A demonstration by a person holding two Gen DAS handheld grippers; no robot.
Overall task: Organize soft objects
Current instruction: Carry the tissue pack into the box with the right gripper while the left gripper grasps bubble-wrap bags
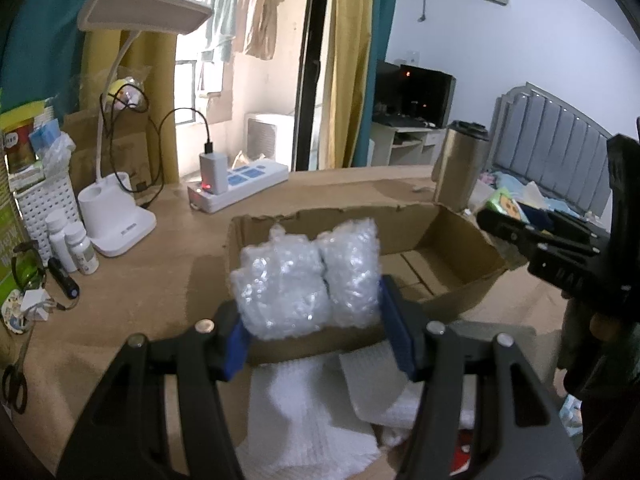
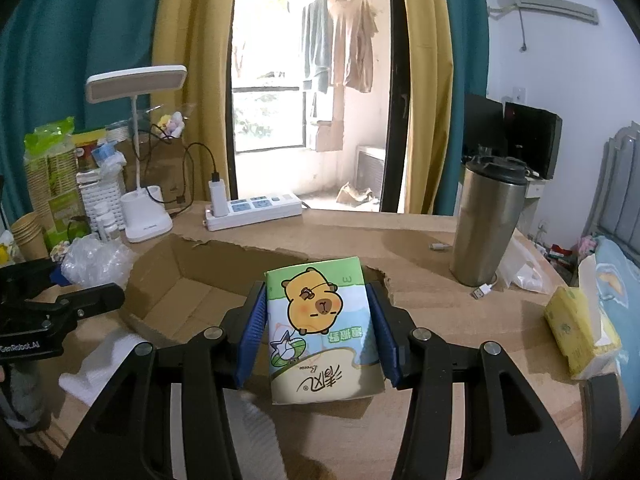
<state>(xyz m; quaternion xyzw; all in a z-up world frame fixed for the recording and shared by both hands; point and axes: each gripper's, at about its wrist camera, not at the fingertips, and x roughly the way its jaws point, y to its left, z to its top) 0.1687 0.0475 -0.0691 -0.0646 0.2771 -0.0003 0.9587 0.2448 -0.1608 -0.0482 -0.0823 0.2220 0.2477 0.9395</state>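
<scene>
My left gripper [image 1: 316, 320] is shut on a wad of clear bubble wrap [image 1: 304, 276] and holds it above the near edge of an open cardboard box [image 1: 460, 236]. My right gripper [image 2: 318, 328] is shut on a tissue pack with a capybara print [image 2: 320, 324], held above the table near the box [image 2: 180, 280]. The right gripper also shows at the right of the left wrist view [image 1: 560, 248], and the left gripper with its bubble wrap [image 2: 96, 260] at the left of the right wrist view. White foam sheets [image 1: 312, 412] lie under the left gripper.
A steel tumbler [image 2: 488, 220] stands right of the box. A power strip [image 2: 252, 208], a white desk lamp [image 2: 144, 208] and small bottles [image 1: 72, 244] stand behind. A yellow tissue pack [image 2: 576, 324] lies at the right. Scissors [image 1: 16, 380] lie at the left table edge.
</scene>
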